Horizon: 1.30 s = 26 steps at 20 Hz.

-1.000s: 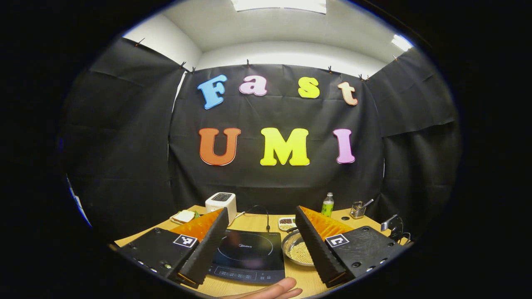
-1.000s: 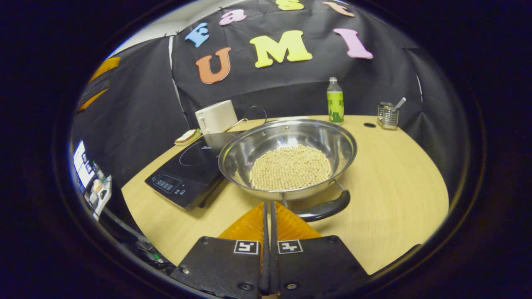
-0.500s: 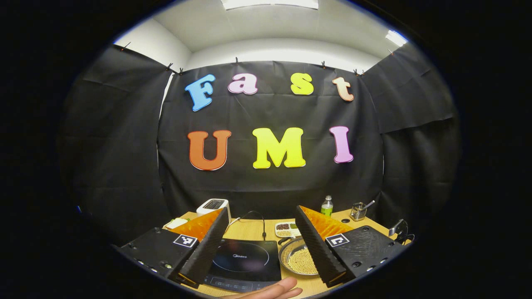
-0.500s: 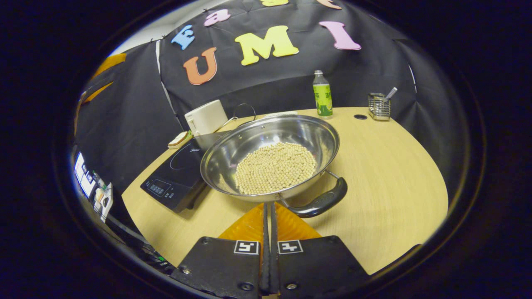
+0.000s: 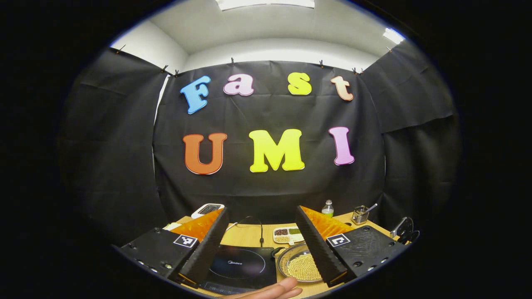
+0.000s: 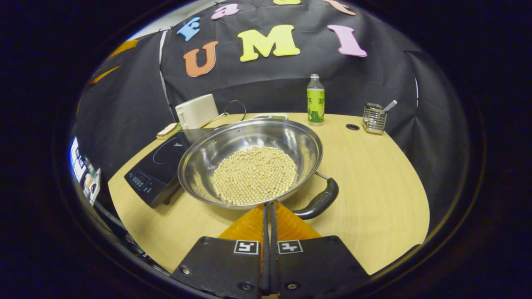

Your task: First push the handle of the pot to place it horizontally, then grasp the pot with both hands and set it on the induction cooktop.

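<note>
Counter (image 6: pixel 374 187) holds steel pot (image 6: pixel 249 166) of beans: heavy, slick; grip rim and handle (image 6: pixel 320 201). Right claw (image 6: pixel 268 207) clenched empty, left claw (image 5: pixel 262 241) released.

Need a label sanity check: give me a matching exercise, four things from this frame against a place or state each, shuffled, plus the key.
Things:
1. pot
2. induction cooktop
3. green bottle
4. right tongs

States or places:
A. shut, tips at the pot's near rim
B. standing upright at the far table edge
C. holds pale beans, black handle pointing right
D. black, flat, left of the pot

Pairs: 1-C, 2-D, 3-B, 4-A
</note>
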{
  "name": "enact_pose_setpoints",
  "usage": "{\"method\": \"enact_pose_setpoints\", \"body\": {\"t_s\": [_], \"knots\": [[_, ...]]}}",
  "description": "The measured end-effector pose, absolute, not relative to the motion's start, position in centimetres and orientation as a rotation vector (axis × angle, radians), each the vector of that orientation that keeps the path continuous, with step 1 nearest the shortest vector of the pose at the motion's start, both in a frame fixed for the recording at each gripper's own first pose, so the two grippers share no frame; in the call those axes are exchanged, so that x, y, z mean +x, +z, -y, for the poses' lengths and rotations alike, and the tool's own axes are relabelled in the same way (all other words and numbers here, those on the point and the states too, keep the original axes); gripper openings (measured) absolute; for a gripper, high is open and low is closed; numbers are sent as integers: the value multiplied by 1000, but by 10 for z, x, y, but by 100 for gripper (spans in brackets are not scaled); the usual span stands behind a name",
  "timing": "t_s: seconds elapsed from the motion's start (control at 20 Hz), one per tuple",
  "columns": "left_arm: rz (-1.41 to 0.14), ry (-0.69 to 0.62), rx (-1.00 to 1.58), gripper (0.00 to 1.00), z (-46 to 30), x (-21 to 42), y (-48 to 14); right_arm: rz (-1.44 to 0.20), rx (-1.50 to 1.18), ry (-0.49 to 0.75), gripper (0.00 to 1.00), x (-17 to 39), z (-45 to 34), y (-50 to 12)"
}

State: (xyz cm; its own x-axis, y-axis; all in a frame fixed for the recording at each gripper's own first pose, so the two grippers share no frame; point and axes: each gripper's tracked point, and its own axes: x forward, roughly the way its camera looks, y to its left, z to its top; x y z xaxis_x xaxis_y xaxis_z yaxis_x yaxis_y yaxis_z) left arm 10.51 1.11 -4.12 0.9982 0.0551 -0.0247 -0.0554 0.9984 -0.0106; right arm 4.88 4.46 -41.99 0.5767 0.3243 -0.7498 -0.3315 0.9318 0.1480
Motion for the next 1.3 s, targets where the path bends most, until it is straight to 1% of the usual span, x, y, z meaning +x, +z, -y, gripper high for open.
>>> {"method": "enact_pose_setpoints", "body": {"t_s": [0.1, 0.15, 0.25, 0.3, 0.4, 0.45, 0.5, 0.55, 0.6, 0.65, 0.7, 0.8, 0.85, 0.9, 0.95, 1.0, 1.05, 1.1, 1.15, 1.2, 1.3], "knots": [[-35, 74, -21, 97, -16, 109, -48, -872, -26, 379, 0, 56, -39, -422], [-39, 80, -25, 97, -17, 112, -52, -869, -31, 372, 4, 59, -36, -422], [-53, 86, -27, 97, -19, 117, -60, -867, -36, 359, 4, 66, -29, -424], [-61, 89, -23, 97, -20, 119, -64, -867, -35, 352, 0, 68, -26, -424], [-69, 91, -22, 97, -20, 123, -68, -862, -35, 334, 0, 75, -20, -424], [-70, 89, -27, 97, -20, 125, -70, -857, -37, 324, 4, 78, -16, -423], [-74, 87, -32, 97, -18, 126, -72, -852, -39, 314, 4, 80, -13, -423], [-77, 81, -35, 97, -18, 128, -75, -850, -40, 305, 1, 83, -10, -422], [-79, 76, -36, 97, -17, 129, -77, -850, -39, 296, 4, 85, -8, -423], [-85, 68, -35, 97, -16, 131, -80, -850, -38, 289, 4, 88, -6, -422], [-91, 62, -37, 97, -16, 132, -83, -849, -41, 281, 0, 92, -3, -423], [-99, 56, -49, 97, -16, 132, -87, -848, -45, 260, 4, 98, 3, -423], [-104, 53, -54, 97, -17, 133, -90, -847, -45, 251, 1, 101, 5, -423], [-108, 52, -58, 97, -18, 133, -92, -849, -43, 243, 1, 103, 7, -424], [-110, 55, -62, 97, -21, 133, -93, -850, -40, 235, 4, 106, 8, -424], [-113, 58, -66, 97, -23, 133, -95, -851, -39, 229, 4, 108, 10, -425], [-117, 61, -69, 97, -26, 132, -98, -850, -39, 220, 1, 112, 12, -425], [-121, 62, -71, 97, -27, 131, -100, -847, -40, 210, 4, 114, 14, -425], [-126, 62, -75, 97, -28, 131, -103, -843, -38, 201, 4, 118, 15, -425], [-136, 59, -78, 97, -29, 132, -107, -844, -33, 193, 0, 120, 16, -425], [-153, 56, -79, 97, -29, 132, -114, -843, -26, 181, 0, 124, 18, -426]]}}
